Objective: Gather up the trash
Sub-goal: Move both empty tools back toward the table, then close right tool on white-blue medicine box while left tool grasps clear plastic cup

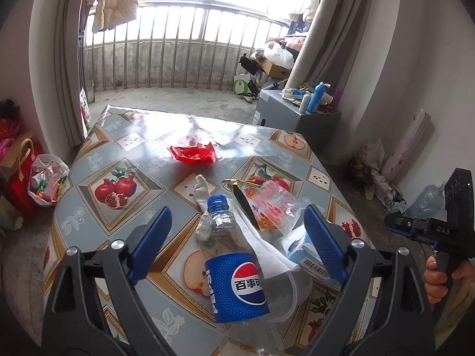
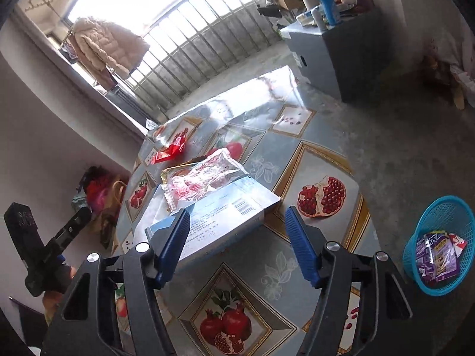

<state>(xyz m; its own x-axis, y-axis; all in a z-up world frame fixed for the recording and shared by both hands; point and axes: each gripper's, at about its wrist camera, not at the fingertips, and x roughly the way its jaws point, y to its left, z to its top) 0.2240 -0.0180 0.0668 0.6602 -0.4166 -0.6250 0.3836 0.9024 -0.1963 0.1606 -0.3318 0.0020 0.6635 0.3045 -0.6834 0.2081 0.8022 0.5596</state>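
Left gripper (image 1: pixel 237 231): jaws apart, straddling bottle (image 1: pixel 234 273) lying on desk (image 1: pixel 124 160), pads clear of it. Right gripper (image 2: pixel 237 237): jaws apart, left pad beside box (image 2: pixel 225 216), nothing clamped. Wrappers (image 1: pixel 267 207) heaped beyond bottle; red wrapper (image 1: pixel 193 154) farther off. Blue basket (image 2: pixel 439 240) on floor, right of desk.

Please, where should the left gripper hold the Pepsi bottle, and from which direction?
Grip the Pepsi bottle across its labelled body, coming from above. It lies on its side, cap pointing away, between the open fingers of the left gripper; the round, fairly even body there probably suits the pads.
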